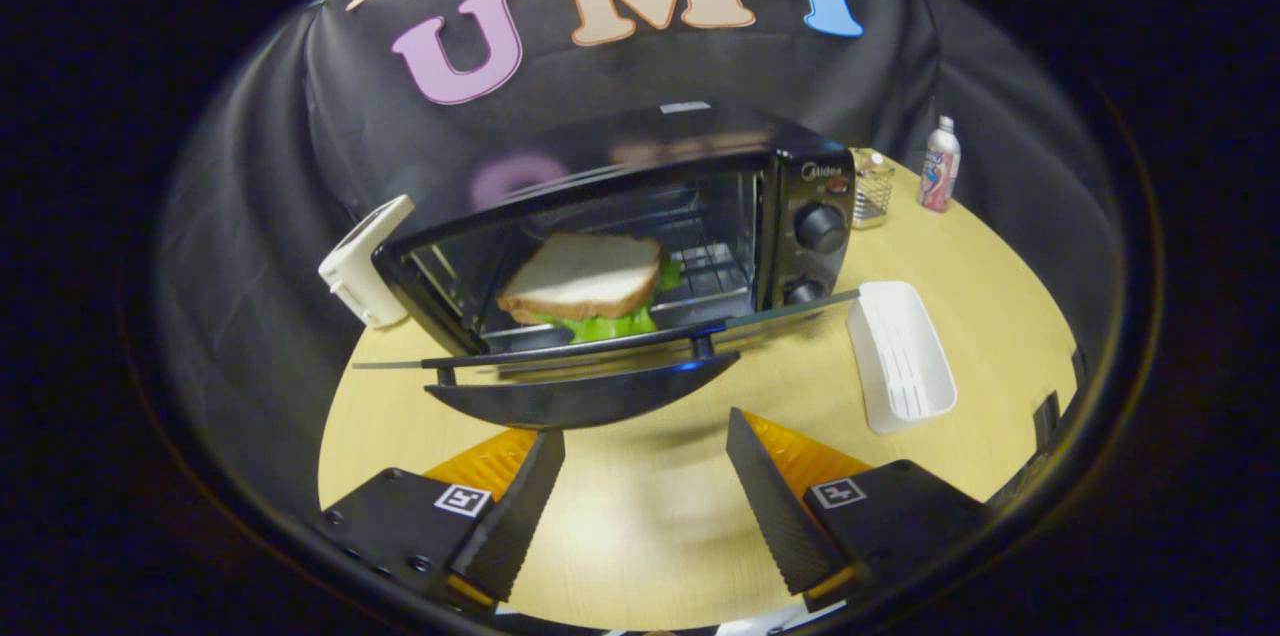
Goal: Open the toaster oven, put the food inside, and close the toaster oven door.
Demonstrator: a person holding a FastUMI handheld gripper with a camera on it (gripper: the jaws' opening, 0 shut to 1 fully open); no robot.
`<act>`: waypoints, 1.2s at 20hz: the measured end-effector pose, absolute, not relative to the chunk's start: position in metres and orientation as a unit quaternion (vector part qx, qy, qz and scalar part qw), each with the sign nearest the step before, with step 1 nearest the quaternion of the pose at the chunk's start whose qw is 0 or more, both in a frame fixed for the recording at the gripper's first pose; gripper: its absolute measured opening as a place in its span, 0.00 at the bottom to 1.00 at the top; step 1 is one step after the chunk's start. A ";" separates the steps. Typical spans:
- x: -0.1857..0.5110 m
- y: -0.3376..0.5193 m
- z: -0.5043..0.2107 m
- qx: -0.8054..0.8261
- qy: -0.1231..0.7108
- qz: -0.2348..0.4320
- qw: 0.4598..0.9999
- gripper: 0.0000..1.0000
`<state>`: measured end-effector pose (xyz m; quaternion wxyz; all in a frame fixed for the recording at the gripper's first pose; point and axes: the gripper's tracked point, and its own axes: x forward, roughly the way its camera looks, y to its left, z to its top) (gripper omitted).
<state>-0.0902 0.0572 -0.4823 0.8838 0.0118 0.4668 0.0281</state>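
sandwich [585,286] lies on the rack inside the toaster oven [640,236], door [585,371] dropped flat toward the near side, so only closing remains; gripper [645,471] hangs just short of its handle, fingers apart, holding nothing.

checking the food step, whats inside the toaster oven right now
A sandwich sits on the rack inside the toaster oven, door down. Its filling beyond the lettuce is covered. The gripper is open, empty.
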 end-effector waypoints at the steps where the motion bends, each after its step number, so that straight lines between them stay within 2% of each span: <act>1: -0.082 0.057 -0.480 0.011 0.461 0.026 0.887 1.00; 9: -0.037 0.066 -0.473 0.015 0.428 0.015 0.904 0.99; 18: -0.045 0.062 -0.462 0.011 0.410 0.016 0.912 0.99; 24: -0.025 0.058 -0.390 0.005 0.323 0.015 0.946 1.00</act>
